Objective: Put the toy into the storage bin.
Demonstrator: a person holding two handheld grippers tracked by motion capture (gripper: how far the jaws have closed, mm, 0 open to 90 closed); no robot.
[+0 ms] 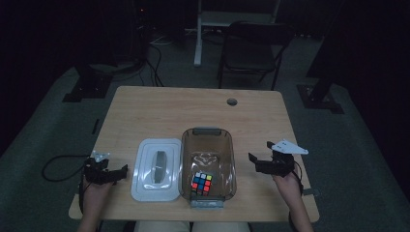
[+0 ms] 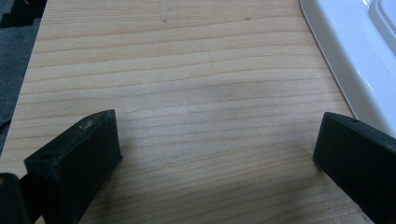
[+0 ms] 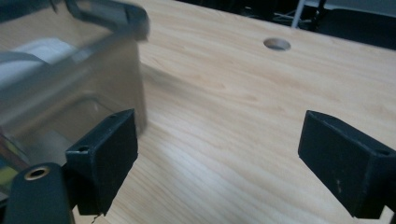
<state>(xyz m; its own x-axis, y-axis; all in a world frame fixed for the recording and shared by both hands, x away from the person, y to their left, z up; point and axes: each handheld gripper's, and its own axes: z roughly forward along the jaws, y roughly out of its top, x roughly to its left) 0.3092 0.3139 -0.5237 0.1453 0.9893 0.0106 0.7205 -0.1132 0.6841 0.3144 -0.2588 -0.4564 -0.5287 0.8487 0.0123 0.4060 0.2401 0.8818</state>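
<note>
Clearly the work before us is closing the box (image 1: 208, 164), a clear tub standing near the front edge of the surface (image 1: 193, 106) with a colour cube (image 1: 201, 183) lying in its near end. Its white lid (image 1: 155, 169) lies flat just beside it on the left, touching or nearly touching the tub's wall, its long axis running away from us, parallel to the tub's.

Our left claw (image 1: 122, 170) rests just left of the lid, jaws spread wide and empty; in the left gripper view the lid's rim (image 2: 348, 60) sits right by the far jaw. So the lid lies to the right of that claw, and the left hand is the nearer one.

Our right claw (image 1: 252, 158) hangs just right of the tub, also spread and empty, with the tub wall (image 3: 70, 88) beside its own left jaw.

We judge the lid goes rightward onto the tub.
</note>
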